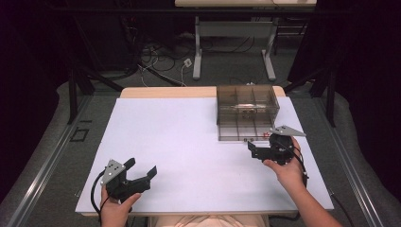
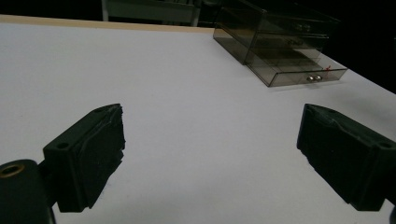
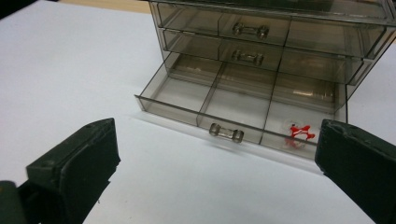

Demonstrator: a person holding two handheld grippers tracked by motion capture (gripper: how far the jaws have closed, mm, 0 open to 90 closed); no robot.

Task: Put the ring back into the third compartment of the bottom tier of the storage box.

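My right hand-held gripper (image 3: 219,172) hangs wide and empty just before the drawer unit (image 1: 247,111), whose bottom drawer (image 3: 243,105) stands pulled out toward me. I'd square up on its clear handle (image 3: 226,133), mindful of the small red thing (image 3: 299,133) inside. Well left of it, my left hand-held gripper (image 1: 142,171) idles wide on the surface (image 1: 179,156).

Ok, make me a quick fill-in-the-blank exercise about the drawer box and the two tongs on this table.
1. The drawer box has its ____ drawer pulled out.
2. The small red thing lies in that drawer's ____ compartment, seen from the front.
3. The right tongs have jaws that stand ____, holding nothing.
4. The left tongs sit over the table, far from the ____.

Missing words: bottom; right; open; drawer box
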